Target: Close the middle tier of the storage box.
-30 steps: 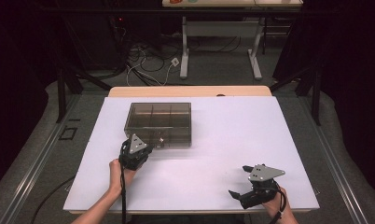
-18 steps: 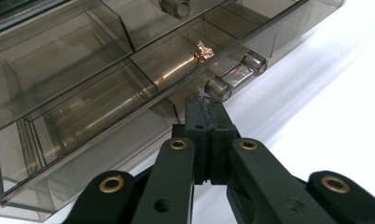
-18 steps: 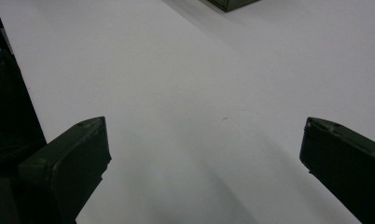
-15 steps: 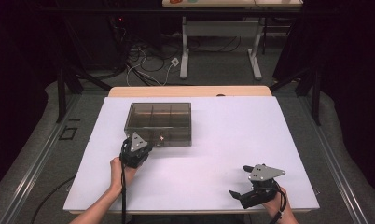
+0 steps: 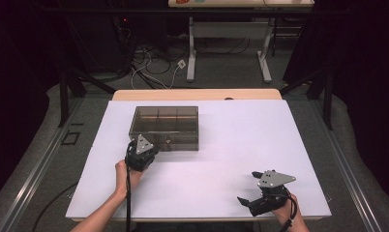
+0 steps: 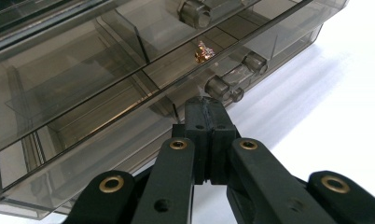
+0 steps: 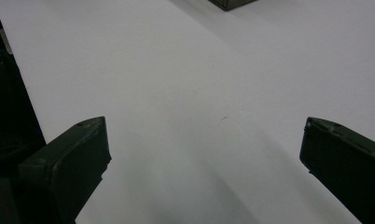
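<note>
White tabletop (image 5: 221,159) spans a dark room with cables on the floor behind. On it, the left gripper (image 6: 204,108) has its jaws pressed together, empty, tips just before the smoky transparent plastic compartment box (image 5: 164,126). The right gripper (image 5: 248,201) rests wide open, well apart from the box.

Grippers: two, the left gripper (image 5: 143,151) and the right gripper (image 5: 250,203), one in each hand.
Hands: two, the left hand (image 5: 125,173) and the right hand (image 5: 287,215).
Smoky clear boxes: one compartment box (image 5: 164,126) on the white table (image 5: 241,145).
Compartments countable from above: three along the back row; the front row is too dim to count.
Round clear knobs on the box front: two, the upper knob (image 6: 195,11) and the lower knob (image 6: 220,88).
Small coppery bits inside the box: one small coppery piece (image 6: 204,51).
</note>
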The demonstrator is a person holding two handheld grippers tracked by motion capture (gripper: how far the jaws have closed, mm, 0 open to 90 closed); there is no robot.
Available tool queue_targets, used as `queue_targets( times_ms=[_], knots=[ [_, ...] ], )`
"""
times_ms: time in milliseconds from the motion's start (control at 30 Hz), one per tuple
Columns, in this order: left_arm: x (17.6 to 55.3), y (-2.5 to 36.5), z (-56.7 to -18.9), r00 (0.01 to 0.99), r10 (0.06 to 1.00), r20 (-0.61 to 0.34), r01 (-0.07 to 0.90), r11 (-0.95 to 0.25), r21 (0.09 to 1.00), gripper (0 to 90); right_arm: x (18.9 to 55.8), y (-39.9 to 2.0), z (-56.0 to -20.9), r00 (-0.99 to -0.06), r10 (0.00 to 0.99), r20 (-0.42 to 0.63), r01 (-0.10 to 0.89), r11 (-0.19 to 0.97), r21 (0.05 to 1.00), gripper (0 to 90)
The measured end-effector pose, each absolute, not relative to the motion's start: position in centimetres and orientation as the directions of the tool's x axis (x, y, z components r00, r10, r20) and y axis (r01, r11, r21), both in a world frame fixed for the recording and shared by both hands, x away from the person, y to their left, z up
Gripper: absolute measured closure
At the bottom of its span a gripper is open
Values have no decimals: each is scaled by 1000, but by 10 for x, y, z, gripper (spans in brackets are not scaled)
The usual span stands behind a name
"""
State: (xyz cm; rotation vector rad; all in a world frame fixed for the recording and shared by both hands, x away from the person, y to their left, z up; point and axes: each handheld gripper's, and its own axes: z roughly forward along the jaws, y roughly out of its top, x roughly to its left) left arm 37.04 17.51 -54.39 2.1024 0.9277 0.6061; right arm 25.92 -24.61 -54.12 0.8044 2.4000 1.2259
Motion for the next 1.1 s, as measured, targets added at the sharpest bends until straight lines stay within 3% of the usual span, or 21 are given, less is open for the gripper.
queue_targets(
  times_ms=[1100],
  knots=[
    [380, 173, -547, 610, 781, 136, 410, -457, 789, 900, 259, -247, -541, -784, 619, -35, 336, 471, 815, 9]
  ],
)
